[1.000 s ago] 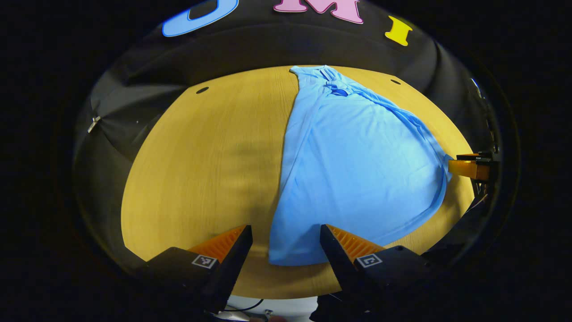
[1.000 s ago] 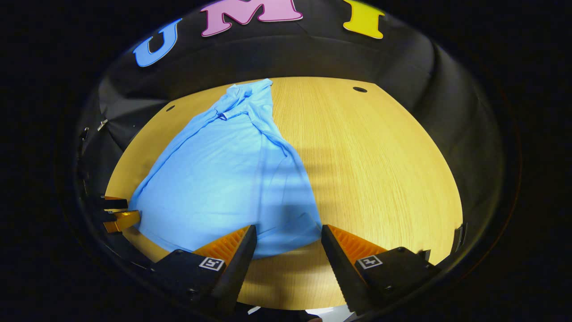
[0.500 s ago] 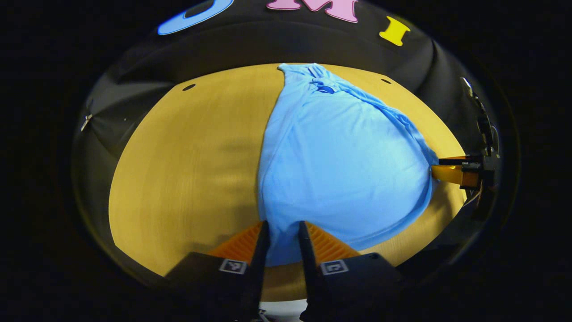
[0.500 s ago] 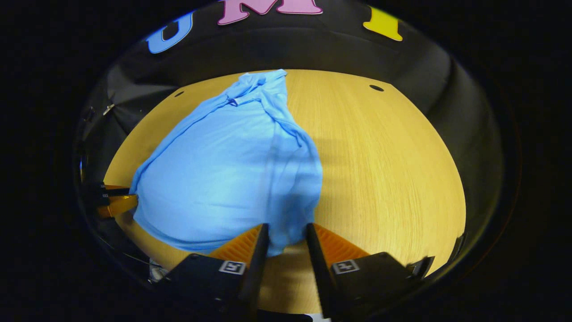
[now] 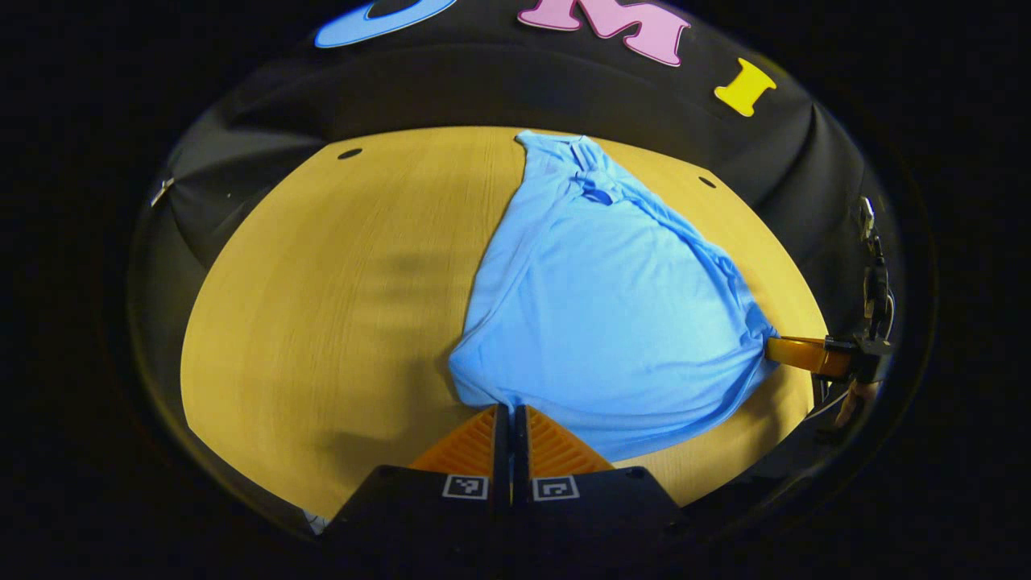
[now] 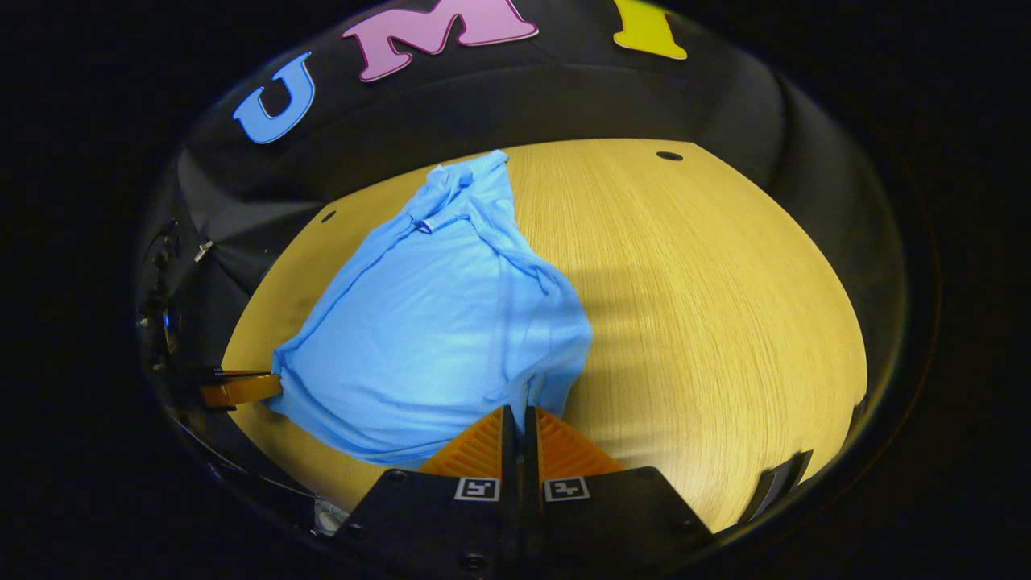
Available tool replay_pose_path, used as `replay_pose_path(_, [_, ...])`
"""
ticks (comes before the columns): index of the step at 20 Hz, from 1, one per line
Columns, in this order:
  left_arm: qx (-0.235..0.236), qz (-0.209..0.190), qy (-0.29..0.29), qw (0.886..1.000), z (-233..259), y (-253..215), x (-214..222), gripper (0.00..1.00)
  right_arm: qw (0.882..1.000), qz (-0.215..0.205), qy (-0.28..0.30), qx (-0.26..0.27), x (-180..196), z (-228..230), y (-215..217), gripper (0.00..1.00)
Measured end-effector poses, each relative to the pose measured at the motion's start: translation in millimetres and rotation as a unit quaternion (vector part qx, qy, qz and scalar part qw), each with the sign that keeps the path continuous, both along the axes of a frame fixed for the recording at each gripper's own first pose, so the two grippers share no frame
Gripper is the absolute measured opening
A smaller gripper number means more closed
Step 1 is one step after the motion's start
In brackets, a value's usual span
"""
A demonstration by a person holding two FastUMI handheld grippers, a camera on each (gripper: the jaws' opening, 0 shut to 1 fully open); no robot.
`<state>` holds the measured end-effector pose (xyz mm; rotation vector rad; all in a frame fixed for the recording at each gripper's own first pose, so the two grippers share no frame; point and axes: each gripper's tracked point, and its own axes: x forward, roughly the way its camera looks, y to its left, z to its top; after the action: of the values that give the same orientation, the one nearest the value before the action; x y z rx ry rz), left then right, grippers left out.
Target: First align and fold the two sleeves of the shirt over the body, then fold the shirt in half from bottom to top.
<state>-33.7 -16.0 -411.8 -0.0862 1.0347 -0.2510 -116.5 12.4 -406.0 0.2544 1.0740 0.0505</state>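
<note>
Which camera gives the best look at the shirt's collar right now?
The left gripper view: the collar of the shirt lies open toward the camera at the far end of the table, its darker opening visible. In the right gripper view the collar appears bunched and seen from the side.

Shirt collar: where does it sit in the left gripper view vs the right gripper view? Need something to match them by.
Left gripper view: the collar sits top centre, at the shirt's far end, near the table's back edge.
Right gripper view: the collar sits upper left of centre, again at the shirt's far end.
Shared landmark: the hem, with the left gripper and the right gripper each shut on a near corner.
</note>
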Motion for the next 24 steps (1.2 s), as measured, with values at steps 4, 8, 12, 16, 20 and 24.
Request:
replay_pose_path(4, [-0.012, 0.004, -0.045, 0.999, 33.5, -12.0, 51.5, 0.06, 0.999, -0.024, -0.042, 0.014, 50.9, 22.0, -5.0, 0.05])
replay_pose_path(8, [-0.018, 0.030, -0.093, 0.995, 60.5, -13.4, 133.6, 0.06, 0.994, -0.053, -0.090, 0.014, 128.5, 35.8, -28.8, 0.05])
replay_pose_path(12, [-0.040, 0.063, -0.131, 0.989, 77.0, -18.0, 233.4, 0.06, 0.988, -0.080, -0.134, 0.019, 224.3, 40.8, -50.5, 0.05])
replay_pose_path(16, [-0.038, 0.076, -0.165, 0.983, 78.2, -27.5, 330.8, 0.06, 0.982, -0.095, -0.161, 0.021, 312.2, 23.0, -57.8, 0.05])
replay_pose_path(20, [-0.043, 0.107, -0.194, 0.974, 58.8, -38.1, 412.4, 0.06, 0.975, -0.129, -0.179, 0.035, 392.2, -7.5, -68.2, 0.05])
replay_pose_path(24, [-0.023, 0.129, -0.212, 0.969, 27.0, -30.3, 456.1, 0.06, 0.972, -0.141, -0.185, 0.044, 448.2, -43.7, -69.6, 0.05])
